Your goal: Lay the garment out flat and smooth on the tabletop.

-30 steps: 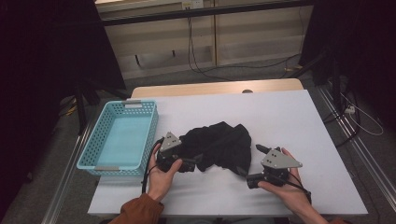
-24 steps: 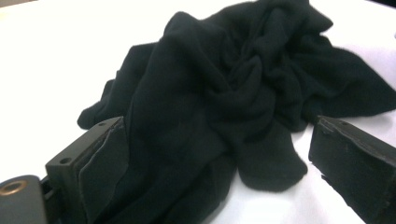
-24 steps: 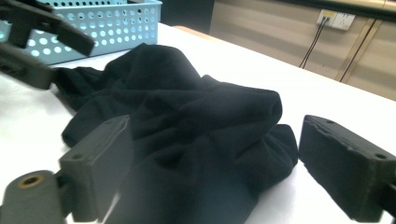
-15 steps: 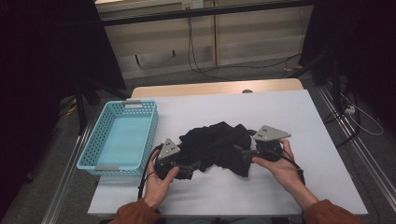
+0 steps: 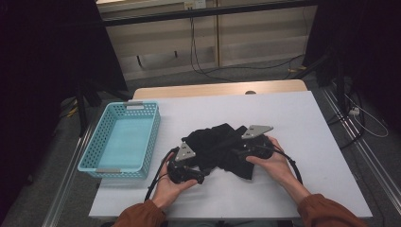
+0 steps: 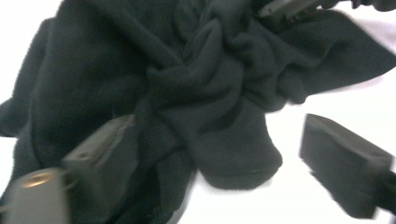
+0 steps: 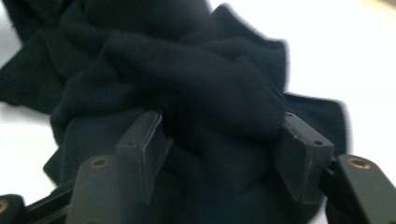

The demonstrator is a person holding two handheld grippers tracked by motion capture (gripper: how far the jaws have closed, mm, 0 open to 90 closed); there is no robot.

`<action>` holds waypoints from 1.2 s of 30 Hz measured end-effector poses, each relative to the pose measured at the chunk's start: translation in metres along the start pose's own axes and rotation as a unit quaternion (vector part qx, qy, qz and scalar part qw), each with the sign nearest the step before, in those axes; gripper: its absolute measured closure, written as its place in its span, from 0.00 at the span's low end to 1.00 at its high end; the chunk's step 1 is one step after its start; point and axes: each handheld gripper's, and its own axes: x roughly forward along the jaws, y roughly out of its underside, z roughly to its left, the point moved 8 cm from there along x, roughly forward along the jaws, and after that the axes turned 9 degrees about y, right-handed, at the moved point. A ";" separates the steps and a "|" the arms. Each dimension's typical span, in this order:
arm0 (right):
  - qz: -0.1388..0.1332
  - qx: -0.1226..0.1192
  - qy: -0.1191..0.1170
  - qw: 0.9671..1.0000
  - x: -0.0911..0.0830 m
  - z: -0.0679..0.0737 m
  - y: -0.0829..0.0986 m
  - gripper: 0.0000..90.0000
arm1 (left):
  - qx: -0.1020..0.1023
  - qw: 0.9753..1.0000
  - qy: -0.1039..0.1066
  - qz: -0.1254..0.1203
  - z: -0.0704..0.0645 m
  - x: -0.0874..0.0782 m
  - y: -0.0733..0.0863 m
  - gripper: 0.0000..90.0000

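White table (image 5: 302,123): blue basket (image 5: 124,142) empty; both tongs spread wide, straddling black fleece cloth (image 5: 218,146)

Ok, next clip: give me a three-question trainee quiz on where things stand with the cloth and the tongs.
1. True or false: the black cloth lies inside the blue basket.
2. Which tongs have a bunched fold of the cloth between their open jaws: A) left tongs, B) right tongs?
3. On whose side of the cloth does the basket stand, the person's left or right?

Key: 1. False, it lies on the white table. 2. B. 3. Left.
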 end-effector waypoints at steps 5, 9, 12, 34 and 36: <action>0.021 -0.004 -0.021 1.000 0.006 0.009 0.007 0.44 | -0.007 1.000 -0.009 0.025 0.006 0.010 0.005 0.25; 0.023 -0.009 -0.022 0.999 0.002 0.012 0.008 0.62 | -0.009 0.999 -0.031 0.029 0.011 0.013 0.004 0.43; 0.028 -0.008 -0.029 0.999 -0.001 0.014 0.008 0.65 | -0.010 0.999 -0.037 0.030 0.015 0.009 0.004 0.74; 0.006 -0.001 -0.130 0.991 -0.044 0.079 0.003 0.78 | -0.055 0.998 -0.001 -0.042 0.016 -0.019 -0.016 0.89; 0.006 -0.004 -0.132 0.991 -0.044 0.083 0.002 0.78 | -0.057 0.997 0.004 -0.047 0.014 -0.020 -0.018 0.89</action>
